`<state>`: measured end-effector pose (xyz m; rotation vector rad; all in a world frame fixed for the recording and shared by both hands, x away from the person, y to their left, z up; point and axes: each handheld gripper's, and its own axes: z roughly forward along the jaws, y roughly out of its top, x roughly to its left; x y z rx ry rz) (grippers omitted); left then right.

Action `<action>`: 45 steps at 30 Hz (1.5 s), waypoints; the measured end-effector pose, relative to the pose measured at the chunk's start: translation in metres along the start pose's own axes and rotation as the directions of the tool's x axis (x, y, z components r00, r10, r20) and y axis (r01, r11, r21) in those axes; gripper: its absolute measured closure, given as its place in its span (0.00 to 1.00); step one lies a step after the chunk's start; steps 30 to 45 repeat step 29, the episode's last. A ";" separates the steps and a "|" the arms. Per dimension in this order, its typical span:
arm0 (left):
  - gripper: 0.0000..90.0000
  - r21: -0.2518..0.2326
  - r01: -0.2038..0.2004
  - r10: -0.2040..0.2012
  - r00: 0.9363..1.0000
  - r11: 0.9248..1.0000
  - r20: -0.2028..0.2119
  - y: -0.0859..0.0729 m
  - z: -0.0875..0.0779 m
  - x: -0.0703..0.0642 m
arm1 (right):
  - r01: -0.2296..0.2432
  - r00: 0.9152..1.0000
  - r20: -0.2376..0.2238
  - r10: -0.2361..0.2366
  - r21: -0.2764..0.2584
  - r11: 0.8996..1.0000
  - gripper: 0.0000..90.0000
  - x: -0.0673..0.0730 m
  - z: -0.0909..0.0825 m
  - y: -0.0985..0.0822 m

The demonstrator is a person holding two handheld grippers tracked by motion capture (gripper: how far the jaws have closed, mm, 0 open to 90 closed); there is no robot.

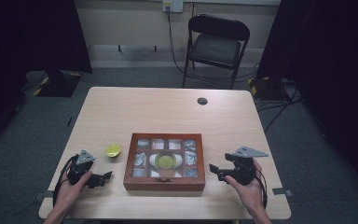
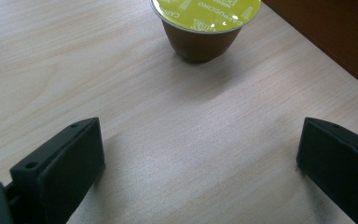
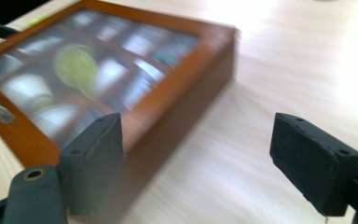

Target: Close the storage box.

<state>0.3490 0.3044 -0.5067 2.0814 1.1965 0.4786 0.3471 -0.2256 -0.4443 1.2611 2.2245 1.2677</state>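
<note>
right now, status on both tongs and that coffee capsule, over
Left tongs open, empty. Right tongs open, empty, beside wooden box. Coffee capsule upright on table, ahead of left tongs, path clear.

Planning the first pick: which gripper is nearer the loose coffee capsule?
Left. The left gripper sits just short of the coffee capsule; the right gripper is beyond the wooden box.
</note>
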 end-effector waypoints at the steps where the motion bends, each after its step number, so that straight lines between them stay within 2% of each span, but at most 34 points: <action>1: 0.00 0.000 0.002 -0.002 1.000 1.000 -0.004 0.000 0.000 0.000 | -0.013 1.000 0.022 0.013 0.002 1.000 0.18 -0.005 -0.002 -0.004; 6: 0.00 0.001 0.011 -0.011 1.000 1.000 -0.013 0.000 0.000 0.001 | -0.053 0.992 0.115 0.048 0.044 0.998 0.18 -0.026 -0.009 -0.021; 9: 0.00 -0.003 0.017 -0.017 1.000 1.000 -0.014 0.000 0.000 0.001 | -0.090 0.982 0.173 0.080 0.053 0.995 0.19 -0.043 -0.016 -0.034; 11: 0.00 -0.003 0.017 -0.018 1.000 1.000 -0.014 0.000 0.000 0.001 | -0.119 0.970 0.221 0.099 0.076 0.990 0.18 -0.054 -0.018 -0.042; 14: 0.00 -0.002 0.020 -0.020 1.000 1.000 -0.014 0.000 0.000 0.001 | -0.133 0.951 0.292 0.098 0.104 0.986 0.17 -0.065 -0.017 -0.050; 16: 0.00 0.003 0.018 -0.018 1.000 1.000 -0.016 0.000 -0.001 0.002 | -0.145 0.934 0.347 0.091 0.132 0.981 0.17 -0.069 -0.015 -0.053; 17: 0.00 0.002 0.018 -0.018 1.000 1.000 -0.016 0.000 0.000 0.002 | -0.156 0.927 0.362 0.096 0.142 0.978 0.16 -0.071 -0.014 -0.053; 18: 0.00 0.003 0.018 -0.018 1.000 1.000 -0.017 0.000 -0.001 0.002 | -0.160 0.923 0.370 0.101 0.131 0.979 0.16 -0.072 -0.014 -0.055; 20: 0.00 0.002 0.017 -0.017 1.000 1.000 -0.020 0.000 -0.001 0.002 | -0.150 0.910 0.405 0.088 0.124 0.981 0.15 -0.072 -0.013 -0.057; 23: 0.00 0.000 0.027 -0.027 0.999 1.000 -0.028 0.000 0.000 0.004 | -0.148 0.900 0.426 0.098 0.086 0.985 0.13 -0.070 -0.011 -0.060; 26: 0.00 -0.001 0.046 -0.046 0.998 0.999 -0.042 0.000 0.000 0.005 | -0.145 0.897 0.431 0.099 0.075 0.987 0.13 -0.069 -0.009 -0.061; 29: 0.00 -0.001 0.048 -0.048 0.998 0.999 -0.044 0.000 0.000 0.005 | -0.149 0.894 0.436 0.103 0.073 0.986 0.13 -0.068 -0.009 -0.062; 45: 0.00 -0.001 0.048 -0.048 0.998 0.999 -0.044 0.000 0.000 0.005 | -0.149 0.894 0.436 0.103 0.073 0.986 0.13 -0.068 -0.009 -0.062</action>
